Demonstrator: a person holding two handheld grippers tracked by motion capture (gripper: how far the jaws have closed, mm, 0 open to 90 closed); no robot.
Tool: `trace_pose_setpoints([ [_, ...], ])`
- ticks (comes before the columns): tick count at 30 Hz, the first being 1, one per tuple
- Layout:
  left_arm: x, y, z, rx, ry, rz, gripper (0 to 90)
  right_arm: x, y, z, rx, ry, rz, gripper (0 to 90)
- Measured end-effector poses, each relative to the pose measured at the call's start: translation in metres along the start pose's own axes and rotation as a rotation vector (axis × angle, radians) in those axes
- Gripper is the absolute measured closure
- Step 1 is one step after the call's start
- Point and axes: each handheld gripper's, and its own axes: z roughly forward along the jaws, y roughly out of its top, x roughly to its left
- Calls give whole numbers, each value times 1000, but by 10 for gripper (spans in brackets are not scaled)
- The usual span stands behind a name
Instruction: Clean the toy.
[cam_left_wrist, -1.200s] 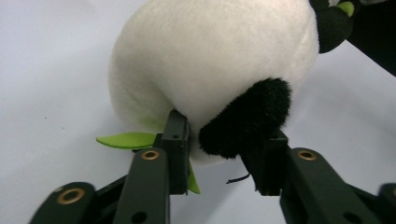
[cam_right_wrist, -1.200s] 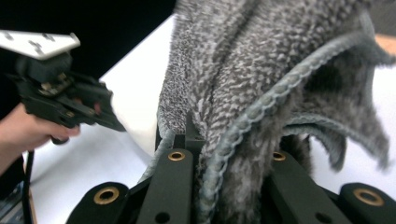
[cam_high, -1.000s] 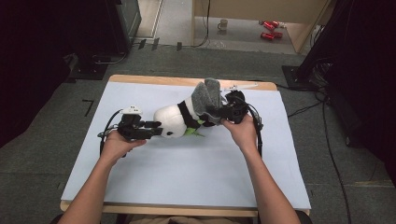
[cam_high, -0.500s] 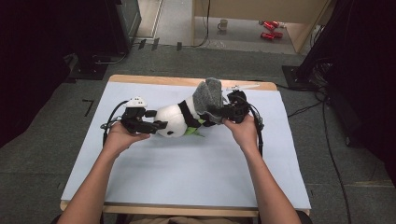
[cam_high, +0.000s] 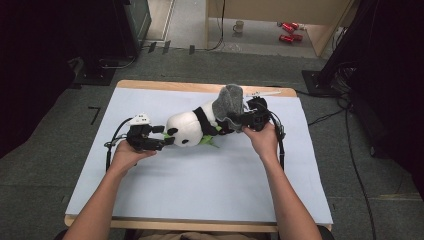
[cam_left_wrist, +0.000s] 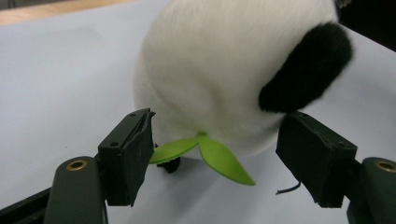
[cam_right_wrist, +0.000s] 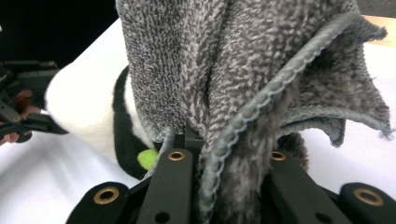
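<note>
Two grippers are engaged. Left gripper (cam_left_wrist: 212, 154): jaws have just been opening and now stand wide apart, pads clear of the black-and-white plush panda toy (cam_left_wrist: 233, 70) directly ahead of them; nothing is clamped, though its flat green felt leaves (cam_left_wrist: 210, 156) lie between the jaws. Right gripper (cam_right_wrist: 224, 154): jaws pressed together on the grey looped terry cloth (cam_right_wrist: 224, 60), bunched, with a corded hem. Panda fur is short and soft, body rounded, lying on the pale blue worktop (cam_high: 200, 185) between both grippers.
</note>
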Motion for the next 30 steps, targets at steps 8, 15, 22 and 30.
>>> trace_pose_setpoints([
  [8, 3, -13, 14, -7, 12, 28, 269, -8, -2, 3, 3, -9, 21, 810],
  [15, 10, -19, 28, -43, 2, 26, 170, -9, -2, 4, 5, -17, 22, 810],
  [22, 4, -18, 31, -39, 0, 65, 490, -10, -3, 3, 2, -17, 21, 810],
  [30, -10, 9, 7, -107, -26, 15, 722, 0, 8, -21, -70, 7, 19, 812],
])
